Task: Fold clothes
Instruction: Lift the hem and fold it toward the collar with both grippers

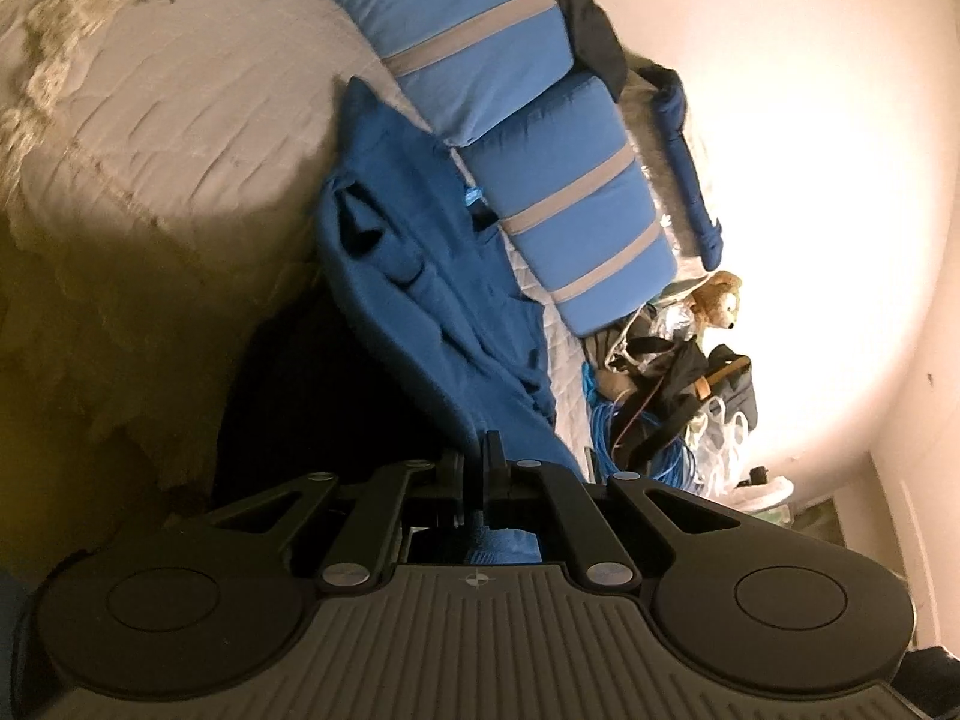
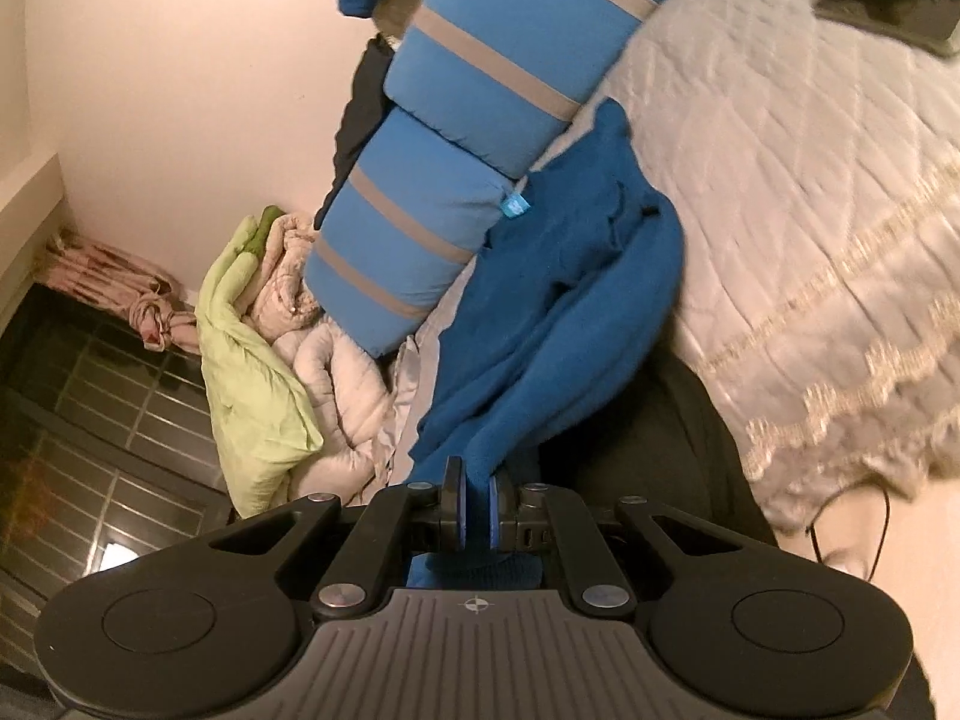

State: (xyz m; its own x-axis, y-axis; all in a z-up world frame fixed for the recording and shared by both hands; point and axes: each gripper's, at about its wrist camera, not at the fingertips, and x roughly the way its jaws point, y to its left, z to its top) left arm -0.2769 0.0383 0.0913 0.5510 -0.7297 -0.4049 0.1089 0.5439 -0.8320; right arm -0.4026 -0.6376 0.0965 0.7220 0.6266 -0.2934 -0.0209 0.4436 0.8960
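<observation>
Currently you have the left gripper [image 1: 478, 468] and right gripper [image 2: 477, 507] each pinching an edge of the blue garment [image 2: 552, 312], draped across the bed [image 2: 780, 192].

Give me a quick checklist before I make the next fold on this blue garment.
1. Left gripper shut on the blue garment: ok.
2. Right gripper shut on the same garment: ok.
3. Garment spread flat: not ok, bunched and creased.
4. Garment clear of the striped pillows: not ok, its far end lies against them.
5. Free bedspread beside it: ok.
</observation>
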